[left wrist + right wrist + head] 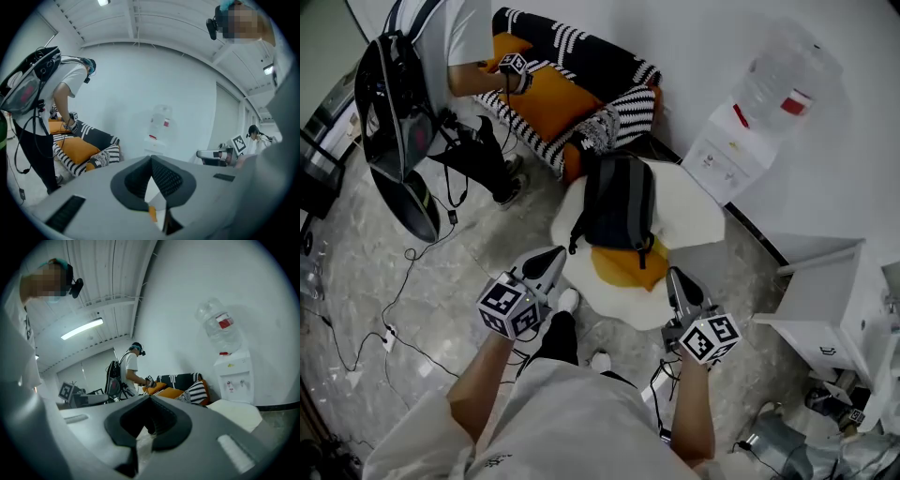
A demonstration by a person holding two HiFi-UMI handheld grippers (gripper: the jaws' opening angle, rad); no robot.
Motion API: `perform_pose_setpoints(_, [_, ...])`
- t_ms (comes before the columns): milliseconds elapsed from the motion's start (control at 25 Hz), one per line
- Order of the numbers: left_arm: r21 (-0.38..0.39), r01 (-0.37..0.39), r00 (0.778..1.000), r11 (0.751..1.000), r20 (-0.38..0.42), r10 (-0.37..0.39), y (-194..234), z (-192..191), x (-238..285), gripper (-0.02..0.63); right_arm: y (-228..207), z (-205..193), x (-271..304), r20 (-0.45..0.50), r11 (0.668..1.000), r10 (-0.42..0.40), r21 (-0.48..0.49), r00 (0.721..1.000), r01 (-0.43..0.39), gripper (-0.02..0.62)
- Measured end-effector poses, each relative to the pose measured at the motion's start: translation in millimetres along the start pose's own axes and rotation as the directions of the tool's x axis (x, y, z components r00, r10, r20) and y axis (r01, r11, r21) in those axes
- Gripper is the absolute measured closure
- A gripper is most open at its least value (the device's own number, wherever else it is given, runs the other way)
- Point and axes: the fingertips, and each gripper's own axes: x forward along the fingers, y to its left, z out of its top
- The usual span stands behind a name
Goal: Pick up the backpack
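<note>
No lettering is coming through legibly anywhere. The clear plastic water bottle standing on the white floor dispenser is wearing a red label whose print is staying too small to read, and the dispenser front is showing a small yellow mark, perhaps a sticker. The cubes on the left gripper and the right gripper are bearing black-and-white square markers, patterns without characters.

Office lounge (sofa, water dispenser).

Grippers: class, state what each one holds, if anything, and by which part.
Nothing. The left gripper and right gripper have shut, empty jaws; the backpack lies apart on the rug.
</note>
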Motion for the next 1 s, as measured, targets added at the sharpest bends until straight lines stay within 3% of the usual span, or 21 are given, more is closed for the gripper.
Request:
perform_pose_setpoints(280, [0.004, 0.025, 0.997, 1.000, -0.071, -0.024, 62.1, 1.6, 68.3, 0.606, -30.8, -8.0, 74.4, -0.057, 0.999, -0.032, -0.015, 0.998, 0.032, 0.594])
perform_pose_setpoints(520, [0.006, 0.031, 0.994, 1.000, -0.104, -0.030, 109.4, -3.2, 130.9, 0.606, -88.1, -30.9, 137.1, -0.098, 0.997, -0.081, 0.007, 0.992, 0.082, 0.594])
perform_pose_setpoints(1000, [0.013, 0.069, 0.968, 0.998, -0.241, -0.064, 177.2, -69.5, 243.2, 0.606, -181.1, -101.1, 215.3, -0.195, 0.970, -0.209, 0.080, 0.958, 0.229, 0.594])
